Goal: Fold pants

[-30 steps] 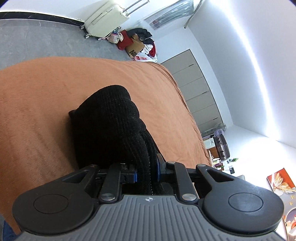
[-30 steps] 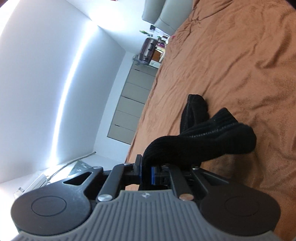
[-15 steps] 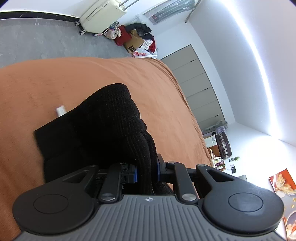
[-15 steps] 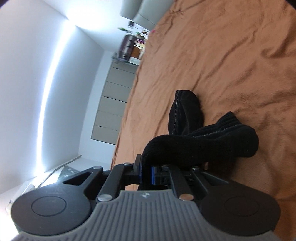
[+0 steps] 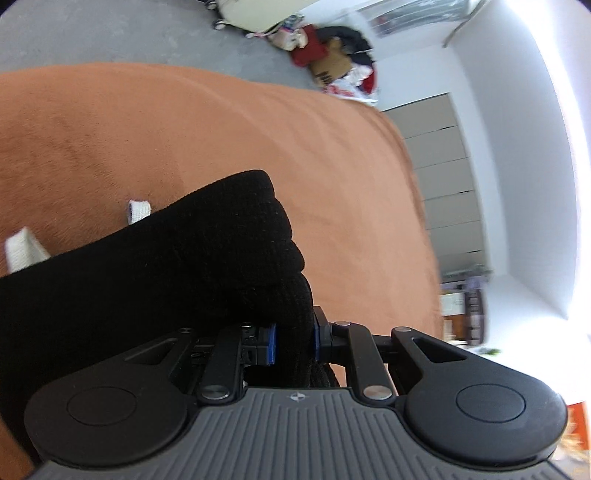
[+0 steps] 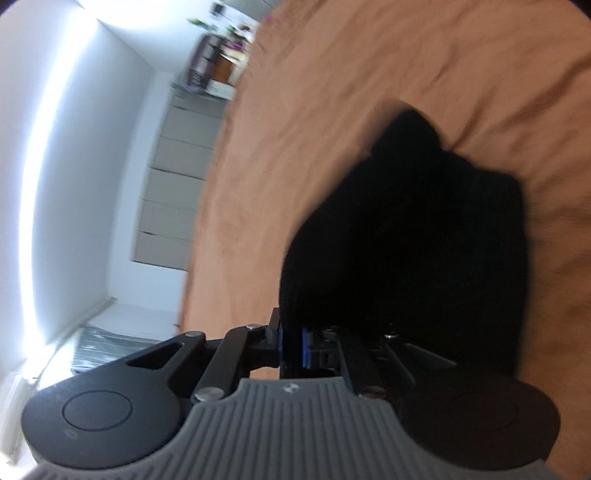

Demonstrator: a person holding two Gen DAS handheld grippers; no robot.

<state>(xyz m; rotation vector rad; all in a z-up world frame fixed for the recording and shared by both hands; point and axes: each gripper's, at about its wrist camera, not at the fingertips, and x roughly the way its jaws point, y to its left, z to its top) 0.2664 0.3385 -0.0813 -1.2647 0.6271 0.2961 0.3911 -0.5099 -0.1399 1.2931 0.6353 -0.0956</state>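
Black knit pants [image 5: 177,258] lie bunched over an orange bed cover [image 5: 184,129]. My left gripper [image 5: 294,341] is shut on a thick ribbed fold of the pants, which drape away to the left. Two white drawstring ends [image 5: 139,210] stick out beyond the fabric. In the right wrist view, my right gripper [image 6: 291,347] is shut on another fold of the pants [image 6: 424,236], which hang dark and blurred over the bed cover [image 6: 332,92].
A cream suitcase [image 5: 243,11] and a pile of bags and clothes [image 5: 332,62] sit on the grey floor beyond the bed. Grey wardrobe doors [image 5: 443,177] line the wall. A shelf with small items [image 6: 221,62] stands past the bed's far end.
Both grippers have carried their folds across the bed. More of the pants now spreads to the left in the left view, the drawstring ends have appeared, and the right view has blurred with motion.
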